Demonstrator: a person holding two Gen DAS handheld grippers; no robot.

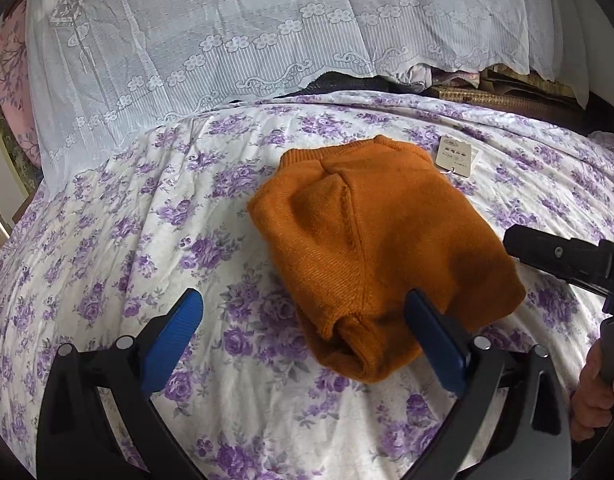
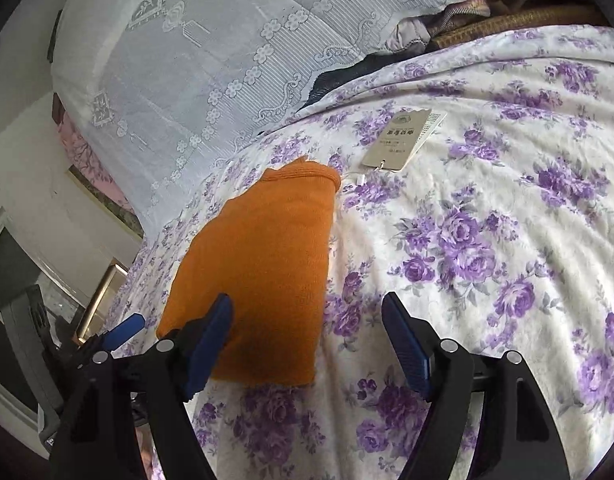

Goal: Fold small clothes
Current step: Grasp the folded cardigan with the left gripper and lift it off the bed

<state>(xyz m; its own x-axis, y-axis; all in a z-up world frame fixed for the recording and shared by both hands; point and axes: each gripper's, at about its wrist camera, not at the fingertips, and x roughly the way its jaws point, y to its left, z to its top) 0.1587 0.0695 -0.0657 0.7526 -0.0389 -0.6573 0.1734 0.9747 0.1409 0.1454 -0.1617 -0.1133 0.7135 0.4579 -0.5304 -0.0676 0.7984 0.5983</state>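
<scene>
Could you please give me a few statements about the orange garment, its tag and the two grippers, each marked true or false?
1. The orange knit garment lies folded into a compact bundle on the floral bedsheet. True.
2. The left gripper is shut on the garment. False: its jaws are open and grip nothing.
3. A paper hang tag lies on the sheet beyond the garment's far end. True.
4. The right gripper holds the tag. False: it is open and empty, and the tag lies well ahead of it.
5. A white lace cloth hangs behind the bed. True.
</scene>
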